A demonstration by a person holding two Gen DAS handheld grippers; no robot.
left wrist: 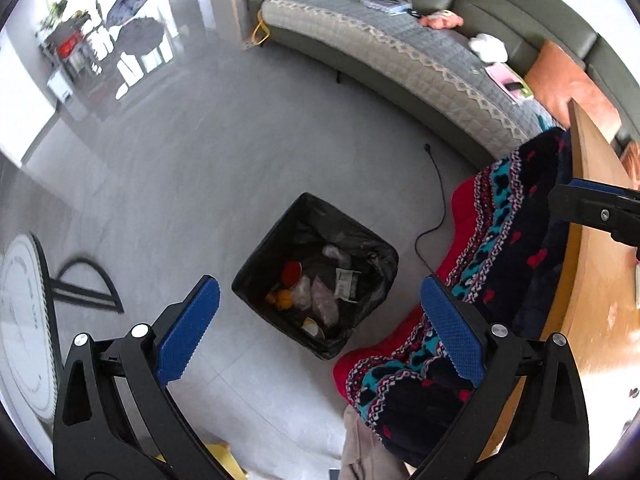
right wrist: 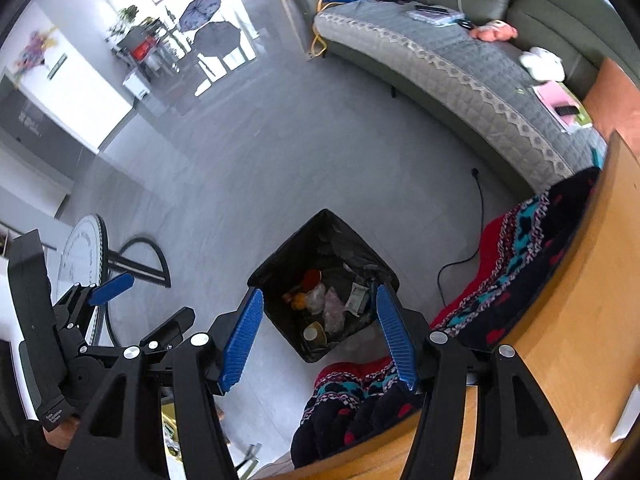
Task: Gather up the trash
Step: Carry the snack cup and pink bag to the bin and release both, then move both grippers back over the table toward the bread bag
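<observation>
The bin point(left wrist: 316, 276) stands on the floor beside the tabletop point(right wrist: 560, 300), already holding trash. Both grippers hang above it, released and empty: left gripper point(left wrist: 320, 328), right gripper point(right wrist: 320, 336), the right more directly overhead.

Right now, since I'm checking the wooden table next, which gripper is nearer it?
Right. The right gripper hangs over the wooden table's edge; the left gripper is out over the floor, near the round white table.
</observation>
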